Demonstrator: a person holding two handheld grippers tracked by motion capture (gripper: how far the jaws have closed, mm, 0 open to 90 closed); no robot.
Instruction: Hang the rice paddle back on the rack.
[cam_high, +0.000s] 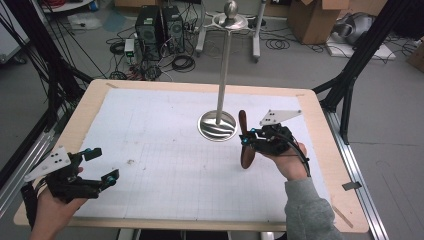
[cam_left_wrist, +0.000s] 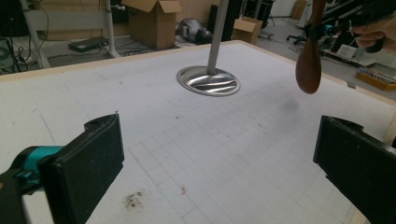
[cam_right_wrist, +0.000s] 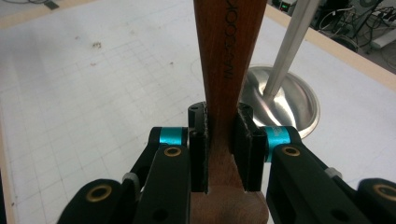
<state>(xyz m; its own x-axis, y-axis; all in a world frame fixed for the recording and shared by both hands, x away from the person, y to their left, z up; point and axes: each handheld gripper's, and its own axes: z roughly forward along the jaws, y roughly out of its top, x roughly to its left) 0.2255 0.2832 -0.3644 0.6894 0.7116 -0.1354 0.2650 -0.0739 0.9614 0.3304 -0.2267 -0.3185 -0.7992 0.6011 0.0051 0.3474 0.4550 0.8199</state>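
Observation:
A dark wooden spoon (cam_high: 247, 159) hangs upright above the white mat, bowl end down. My right gripper (cam_high: 250, 136) is shut on its handle just right of the metal stand's round base (cam_high: 217, 126). In the right gripper view both pads clamp the spoon's handle (cam_right_wrist: 224, 46), with the stand's base (cam_right_wrist: 289, 100) behind. The stand's thin pole (cam_high: 223, 75) rises to a disc and a ball on top. My left gripper (cam_high: 103, 165) rests open at the near left of the table, nothing between its jaws. The left gripper view looks past my left gripper (cam_left_wrist: 219, 158) to the spoon (cam_left_wrist: 308, 70) and base (cam_left_wrist: 208, 81).
A white gridded mat (cam_high: 165, 145) covers the wooden table (cam_high: 85, 107). A small dark smudge (cam_high: 131, 161) marks the mat near my left gripper. Black frame posts (cam_high: 350, 75) stand at the table's sides. Computer towers (cam_high: 157, 30), cables and cardboard boxes (cam_high: 312, 17) lie on the floor beyond.

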